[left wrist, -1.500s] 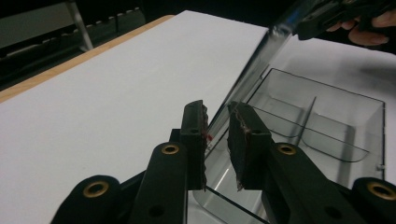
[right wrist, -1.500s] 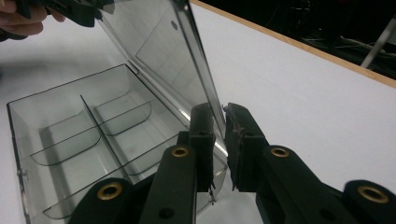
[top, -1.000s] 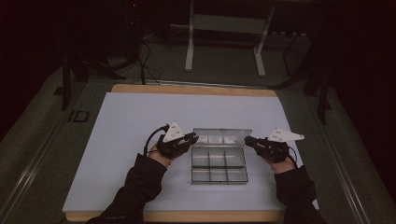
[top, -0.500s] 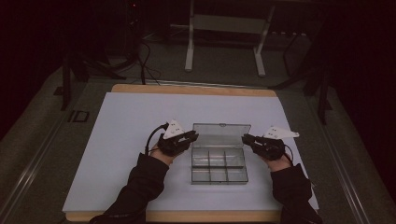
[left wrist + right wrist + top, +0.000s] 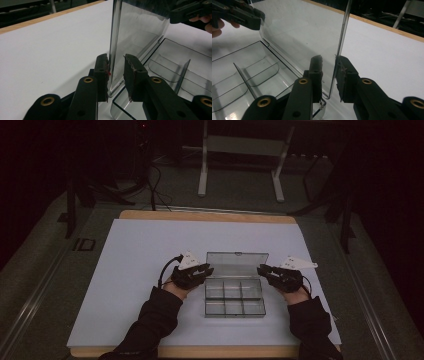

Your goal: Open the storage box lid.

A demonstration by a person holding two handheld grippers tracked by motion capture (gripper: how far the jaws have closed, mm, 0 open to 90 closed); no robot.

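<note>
A clear plastic compartment box (image 5: pixel 235 306) lies on the white sheet with its lid (image 5: pixel 237 264) raised upright at the far side. My left gripper (image 5: pixel 207 269) is at the lid's left edge and my right gripper (image 5: pixel 261 269) at its right edge. In the left gripper view, the left gripper (image 5: pixel 115 60) stands open with the lid's edge (image 5: pixel 140 32) between its jaws, against the left pad. In the right gripper view, the right gripper (image 5: pixel 329 61) is open too, the lid (image 5: pixel 307 32) edge close to its right pad. The box's dividers (image 5: pixel 242 75) stand inside with nothing in the compartments.
The white sheet (image 5: pixel 140 250) covers a wooden table whose far edge (image 5: pixel 200 215) shows beyond it. A metal stand (image 5: pixel 240 165) and cables (image 5: pixel 150 185) are on the dark floor behind. The person's dark sleeves (image 5: pixel 150 320) come in from the near edge.
Both grippers have edged slightly inward toward the lid's side edges. The lid stays raised and the box base has not moved.
</note>
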